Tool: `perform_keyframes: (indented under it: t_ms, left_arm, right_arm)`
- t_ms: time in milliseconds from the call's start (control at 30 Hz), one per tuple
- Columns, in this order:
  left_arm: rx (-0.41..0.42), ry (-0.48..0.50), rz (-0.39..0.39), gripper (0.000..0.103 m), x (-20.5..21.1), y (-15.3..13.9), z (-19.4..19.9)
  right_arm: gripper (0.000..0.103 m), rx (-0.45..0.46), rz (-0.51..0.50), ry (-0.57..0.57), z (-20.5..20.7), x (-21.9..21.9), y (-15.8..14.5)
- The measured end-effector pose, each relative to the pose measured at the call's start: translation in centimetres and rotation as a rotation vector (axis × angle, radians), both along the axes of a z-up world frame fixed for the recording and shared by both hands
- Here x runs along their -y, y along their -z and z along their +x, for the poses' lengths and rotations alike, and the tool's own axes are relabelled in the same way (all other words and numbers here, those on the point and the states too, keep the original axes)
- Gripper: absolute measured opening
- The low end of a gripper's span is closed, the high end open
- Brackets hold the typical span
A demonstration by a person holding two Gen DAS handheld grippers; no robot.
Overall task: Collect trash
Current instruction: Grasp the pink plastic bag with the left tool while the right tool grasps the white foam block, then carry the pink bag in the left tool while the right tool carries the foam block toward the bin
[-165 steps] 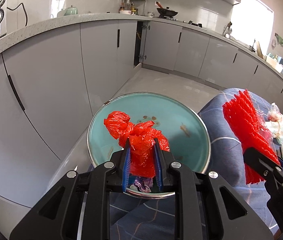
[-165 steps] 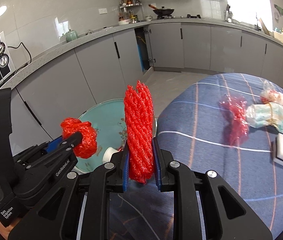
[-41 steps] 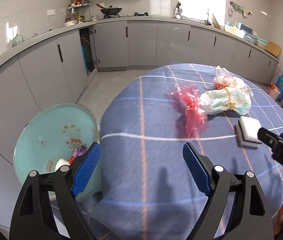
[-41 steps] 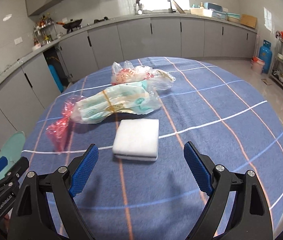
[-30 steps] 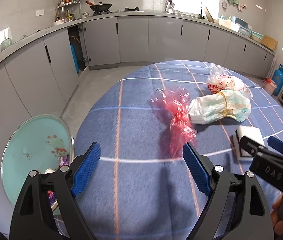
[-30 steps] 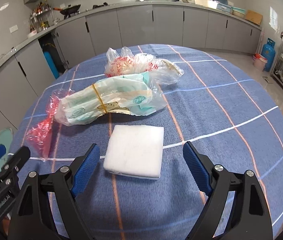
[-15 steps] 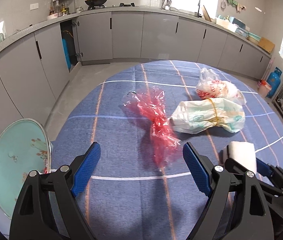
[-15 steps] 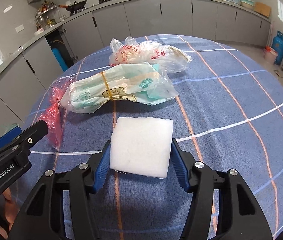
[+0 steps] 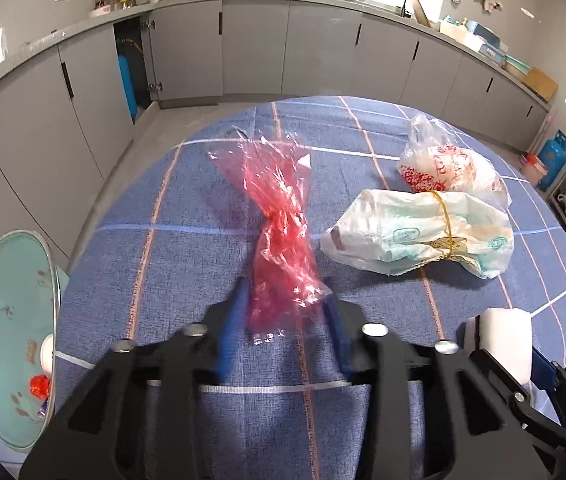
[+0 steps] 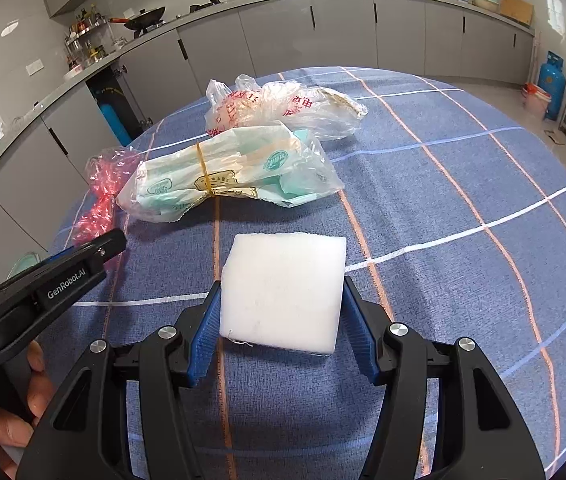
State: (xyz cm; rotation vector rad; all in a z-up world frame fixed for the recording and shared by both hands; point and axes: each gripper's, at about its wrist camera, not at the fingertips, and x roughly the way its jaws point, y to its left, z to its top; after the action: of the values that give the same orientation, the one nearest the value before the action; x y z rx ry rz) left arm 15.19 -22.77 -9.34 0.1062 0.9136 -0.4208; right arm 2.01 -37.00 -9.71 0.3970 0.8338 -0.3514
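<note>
Left jaws: I see my left gripper (image 9: 285,316) closing, blurred, its blue pads on either side of the near end of the red plastic wrapper (image 9: 279,220); I cannot tell whether the pads press on it.
Right jaws: my right gripper (image 10: 281,322) is clamped on the white foam block (image 10: 283,292), a pad flat against each side.
Red wrapper: it lies lengthwise on the blue checked tablecloth (image 9: 171,240), far end fanned out.
Banded bag: a clear bag of green-and-white packets (image 10: 227,170) with a yellow rubber band lies just beyond the block, beside the wrapper.
Red-print bag: a clear bag with red print (image 10: 283,106) touches the banded bag on its far side.
Bin: a teal trash bin (image 9: 7,320) stands off the table's left edge, scraps inside.
Hand: fingers (image 10: 11,412) grip the left tool's handle.
</note>
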Motion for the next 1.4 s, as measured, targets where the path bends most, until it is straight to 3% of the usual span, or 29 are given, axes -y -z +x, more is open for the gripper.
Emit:
perform_keyframes:
  t_ms: [400,600,800,1400]
  left_arm:
    - [0.076,0.021,-0.033,0.027,-3.4,-1.2,-3.1]
    - [0.060,0.009,-0.078,0.027,-6.7,-1.3,-5.2]
    - [0.065,-0.015,-0.062,0.027,-8.4,-0.8,-6.7]
    - [0.143,-0.079,-0.041,0.028,-13.5,-2.7,-9.5]
  right_arm:
    - [0.057,-0.001,-0.021,0.003,0.1,-0.3,-0.1]
    - [0.057,0.001,-0.046,0.012,-0.1,-0.9,-0.4]
    - [0.057,0.056,-0.061,0.022,-1.0,-2.0,-1.5]
    - [0.057,0.138,-0.085,-0.139,-1.3,-9.8,-3.6]
